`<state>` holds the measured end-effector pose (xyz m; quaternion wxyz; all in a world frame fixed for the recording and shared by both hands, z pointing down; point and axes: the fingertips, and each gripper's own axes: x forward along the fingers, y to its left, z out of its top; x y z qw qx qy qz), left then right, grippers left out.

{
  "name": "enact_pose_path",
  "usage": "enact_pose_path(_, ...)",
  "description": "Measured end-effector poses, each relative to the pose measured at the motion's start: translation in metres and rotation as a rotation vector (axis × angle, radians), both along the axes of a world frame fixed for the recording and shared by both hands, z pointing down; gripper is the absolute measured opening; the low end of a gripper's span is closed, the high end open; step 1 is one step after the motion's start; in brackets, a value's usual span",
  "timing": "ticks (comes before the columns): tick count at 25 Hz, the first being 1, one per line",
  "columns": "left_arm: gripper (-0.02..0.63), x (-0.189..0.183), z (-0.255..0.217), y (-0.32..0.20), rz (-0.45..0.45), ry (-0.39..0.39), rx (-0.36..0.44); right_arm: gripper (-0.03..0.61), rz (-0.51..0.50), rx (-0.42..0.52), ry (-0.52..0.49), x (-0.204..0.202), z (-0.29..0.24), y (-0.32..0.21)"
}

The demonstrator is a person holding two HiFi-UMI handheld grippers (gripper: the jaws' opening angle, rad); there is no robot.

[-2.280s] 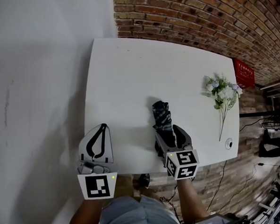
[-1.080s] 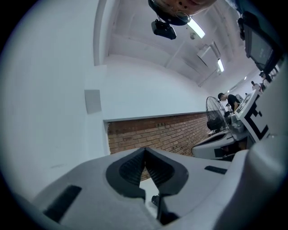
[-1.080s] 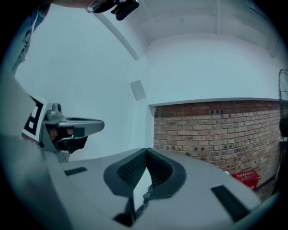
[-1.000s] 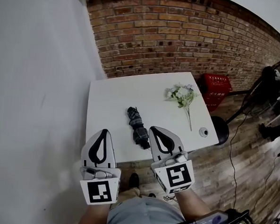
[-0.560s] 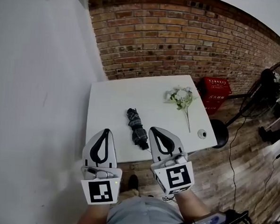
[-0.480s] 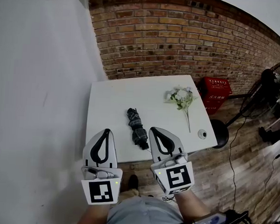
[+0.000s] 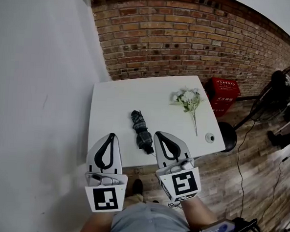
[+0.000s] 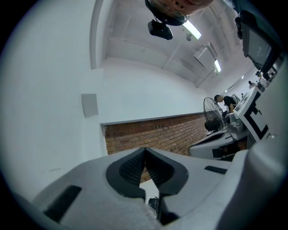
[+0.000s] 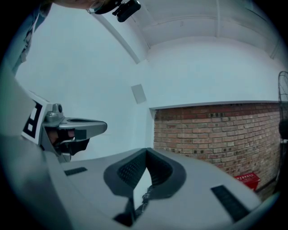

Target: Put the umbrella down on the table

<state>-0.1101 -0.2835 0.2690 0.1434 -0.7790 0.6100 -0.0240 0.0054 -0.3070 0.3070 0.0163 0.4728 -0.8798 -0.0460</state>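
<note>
In the head view the folded umbrella (image 7: 140, 131) is lying on the bench (image 7: 111, 101), its long axis running from near edge to brick wall (image 7: 189, 37), near your right tongs (image 7: 158, 135), so be backing off without brushing it; the gripper views, left tongs (image 8: 145, 150) then right, are showing tips pressed together, empty.

A white rectangular table (image 7: 111, 101) stands close to a red brick wall (image 7: 189, 37) and beside a plain white plaster wall (image 7: 38, 92), on a floor of brown wooden planks (image 7: 252, 164). A red plastic crate (image 7: 224, 91) sits at the foot of the brick wall, with a black pedestal fan (image 7: 282, 84) farther right. Seen from the left gripper view, a white ceiling (image 8: 148, 54) carries long strip lights (image 8: 192, 29).
</note>
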Motion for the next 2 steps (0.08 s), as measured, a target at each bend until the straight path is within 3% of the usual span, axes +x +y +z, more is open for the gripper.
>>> enact_pose_path(2, 0.008, 0.0000, 0.0007, -0.0011, 0.002, -0.003, -0.004, 0.005, 0.000, -0.007, -0.003, -0.0015, -0.0002, -0.0008)
